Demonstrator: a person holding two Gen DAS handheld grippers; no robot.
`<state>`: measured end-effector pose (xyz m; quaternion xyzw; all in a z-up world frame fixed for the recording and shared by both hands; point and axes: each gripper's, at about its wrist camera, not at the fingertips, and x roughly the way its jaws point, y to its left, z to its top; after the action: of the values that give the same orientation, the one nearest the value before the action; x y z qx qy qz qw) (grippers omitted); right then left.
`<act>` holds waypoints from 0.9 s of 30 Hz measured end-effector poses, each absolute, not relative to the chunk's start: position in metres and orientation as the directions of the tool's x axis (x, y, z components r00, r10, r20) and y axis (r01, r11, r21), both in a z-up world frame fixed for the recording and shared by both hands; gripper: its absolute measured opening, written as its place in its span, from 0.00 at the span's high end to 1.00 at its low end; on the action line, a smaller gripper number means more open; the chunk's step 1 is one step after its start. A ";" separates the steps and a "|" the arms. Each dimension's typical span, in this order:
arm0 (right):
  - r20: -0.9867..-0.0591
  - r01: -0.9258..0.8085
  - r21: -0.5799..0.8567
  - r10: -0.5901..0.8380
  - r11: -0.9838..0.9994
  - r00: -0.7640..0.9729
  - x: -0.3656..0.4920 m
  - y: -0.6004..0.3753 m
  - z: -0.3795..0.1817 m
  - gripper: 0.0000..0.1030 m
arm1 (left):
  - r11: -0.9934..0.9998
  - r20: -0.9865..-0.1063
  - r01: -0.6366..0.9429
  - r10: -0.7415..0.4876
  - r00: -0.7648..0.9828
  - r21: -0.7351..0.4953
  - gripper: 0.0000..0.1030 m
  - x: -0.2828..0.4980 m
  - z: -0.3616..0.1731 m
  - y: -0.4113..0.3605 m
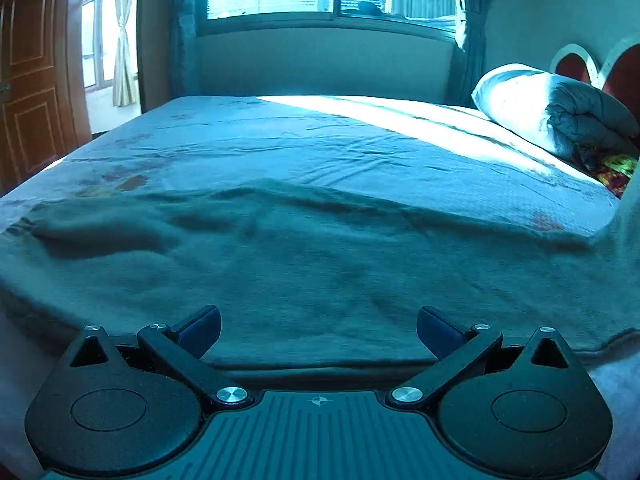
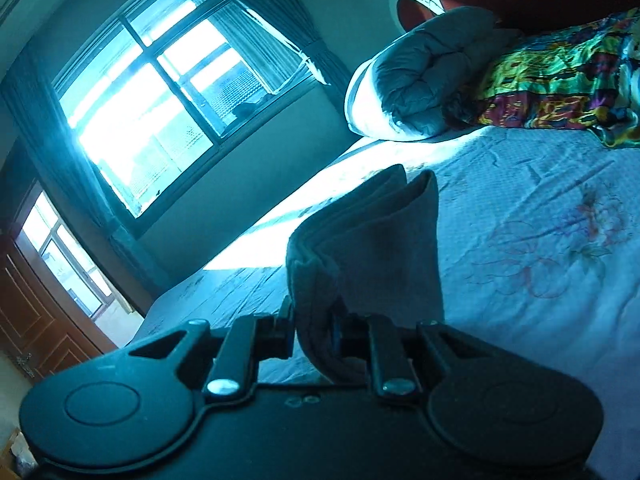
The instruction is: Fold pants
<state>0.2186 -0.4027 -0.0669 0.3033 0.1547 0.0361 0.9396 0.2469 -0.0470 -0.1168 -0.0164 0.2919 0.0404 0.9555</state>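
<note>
**Right claw clamps a fold of the pants above the bed**

The right gripper [image 2: 312,338] pinches a bunched fold of the grey pants [image 2: 372,248] between its pads, the cloth standing up ahead of it over the bed [image 2: 540,200]. The left gripper [image 1: 319,330] is spread wide with nothing between its fingers, at the bed's near edge, the pants [image 1: 280,248] lying flat just ahead. Beyond them the sheet is bare to the far edge; a rolled quilt [image 1: 540,104] sits at the headboard end.
</note>
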 end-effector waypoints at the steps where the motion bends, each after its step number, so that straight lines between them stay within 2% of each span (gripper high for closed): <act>1: -0.265 -0.009 0.569 0.194 0.822 0.945 0.223 -0.379 -0.065 0.92 | 0.992 -0.560 -0.123 0.094 0.823 -0.014 0.00 0.242 -0.116 -0.017; 4: -0.268 -0.122 0.548 0.312 0.828 0.912 0.239 -0.299 -0.068 0.91 | 0.974 -0.554 -0.224 0.166 0.816 -0.038 0.00 0.226 -0.115 0.049; 6: -0.315 -0.183 0.529 0.392 0.829 0.864 0.248 -0.235 -0.087 0.85 | 0.956 -0.561 -0.287 0.206 0.802 -0.059 0.00 0.216 -0.119 0.083; 8: -0.433 -0.276 0.495 0.509 0.824 0.744 0.257 -0.179 -0.113 0.62 | 0.940 -0.574 -0.330 0.225 0.787 -0.084 0.00 0.208 -0.126 0.107; 9: -0.461 -0.301 0.485 0.532 0.821 0.711 0.254 -0.165 -0.120 0.70 | 0.932 -0.582 -0.350 0.231 0.780 -0.099 0.00 0.206 -0.129 0.117; 10: -0.433 -0.305 0.480 0.525 0.822 0.733 0.242 -0.158 -0.123 0.77 | 0.927 -0.586 -0.356 0.224 0.779 -0.119 0.00 0.203 -0.132 0.124; 12: -0.401 -0.269 0.485 0.485 0.832 0.777 0.231 -0.165 -0.122 0.75 | 0.921 -0.571 -0.353 0.203 0.795 -0.163 0.00 0.197 -0.136 0.135; 15: -0.415 -0.187 0.465 0.400 0.865 0.818 0.235 -0.185 -0.123 0.75 | 0.926 -0.539 -0.299 0.136 0.831 -0.228 0.00 0.200 -0.136 0.130; 16: -0.452 -0.162 0.482 0.403 0.861 0.796 0.242 -0.190 -0.128 0.75 | 0.930 -0.530 -0.280 0.117 0.840 -0.239 0.00 0.203 -0.136 0.125; 17: -0.531 -0.130 0.528 0.446 0.839 0.721 0.256 -0.194 -0.140 0.74 | 0.935 -0.519 -0.247 0.084 0.851 -0.254 0.00 0.209 -0.135 0.118; 18: -0.547 -0.114 0.564 0.474 0.818 0.691 0.262 -0.199 -0.147 0.76 | 0.940 -0.510 -0.208 0.043 0.859 -0.270 0.00 0.214 -0.133 0.111; 19: -0.525 -0.110 0.580 0.473 0.807 0.708 0.260 -0.207 -0.144 0.78 | 0.942 -0.506 -0.179 0.012 0.863 -0.283 0.00 0.220 -0.132 0.104; 21: -0.455 -0.103 0.572 0.419 0.814 0.786 0.246 -0.227 -0.127 0.70 | 0.950 -0.499 -0.122 -0.039 0.866 -0.286 0.00 0.229 -0.129 0.089; 23: -0.406 -0.101 0.571 0.388 0.815 0.827 0.237 -0.251 -0.118 0.69 | 0.962 -0.500 -0.081 -0.062 0.864 -0.260 0.00 0.240 -0.127 0.072; 25: -0.409 -0.055 0.564 0.337 0.824 0.848 0.244 -0.278 -0.115 0.67 | 0.971 -0.518 -0.032 -0.098 0.850 -0.235 0.00 0.253 -0.126 0.052; 27: -0.450 0.024 0.574 0.291 0.818 0.844 0.255 -0.305 -0.123 0.66 | 0.982 -0.535 0.005 -0.108 0.838 -0.191 0.00 0.262 -0.128 0.031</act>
<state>0.2550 -0.3046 -0.1226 0.2923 0.2694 0.0730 0.9147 0.2625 0.0313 -0.1278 -0.0911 0.2829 -0.0297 0.9543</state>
